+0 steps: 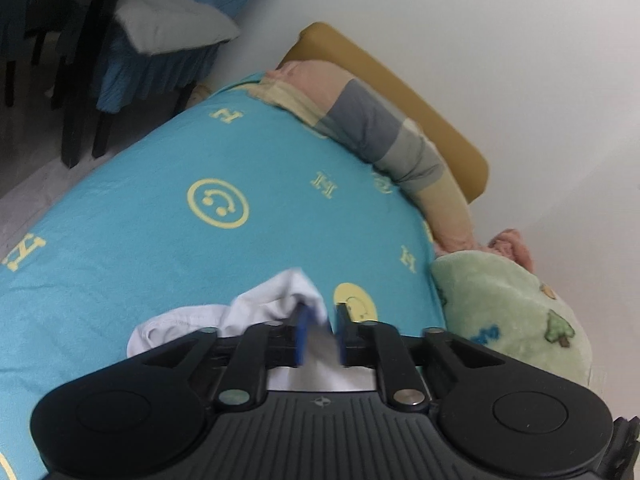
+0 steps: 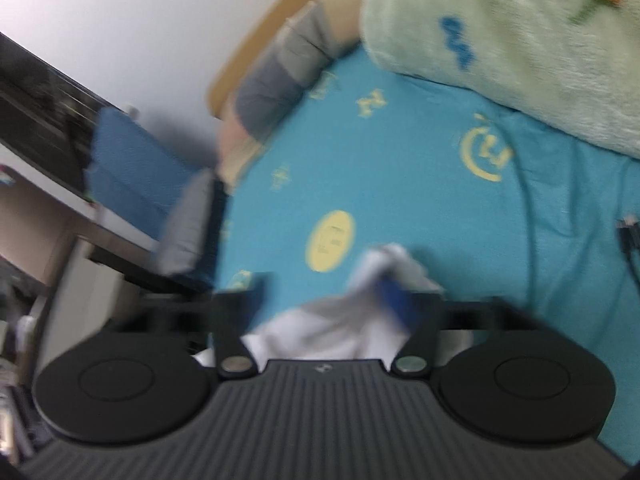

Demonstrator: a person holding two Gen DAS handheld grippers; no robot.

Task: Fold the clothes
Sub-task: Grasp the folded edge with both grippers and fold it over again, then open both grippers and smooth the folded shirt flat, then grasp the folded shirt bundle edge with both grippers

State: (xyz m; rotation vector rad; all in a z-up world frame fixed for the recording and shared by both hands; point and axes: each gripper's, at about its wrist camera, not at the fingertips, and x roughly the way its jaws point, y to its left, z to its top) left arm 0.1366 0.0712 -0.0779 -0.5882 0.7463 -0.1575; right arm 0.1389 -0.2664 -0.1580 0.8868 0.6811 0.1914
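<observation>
A white garment (image 1: 268, 304) lies bunched on the teal bedsheet (image 1: 160, 216) printed with yellow smileys. My left gripper (image 1: 322, 314) is shut on a fold of it, and cloth shows between the blue pads (image 1: 304, 326). In the blurred right wrist view the same white garment (image 2: 340, 320) is heaped against the right-hand blue finger (image 2: 394, 300). My right gripper (image 2: 322, 286) has its jaws wide apart, with the cloth draped over one finger only, above the teal bedsheet (image 2: 400, 184).
A striped grey and beige bolster (image 1: 372, 128) lies along the yellow headboard (image 1: 400, 92) by the white wall. A green fleece blanket (image 1: 512, 312) is piled at the right. A chair with a blue cover (image 1: 152, 52) stands beside the bed. A black cable (image 2: 628, 236) lies on the sheet.
</observation>
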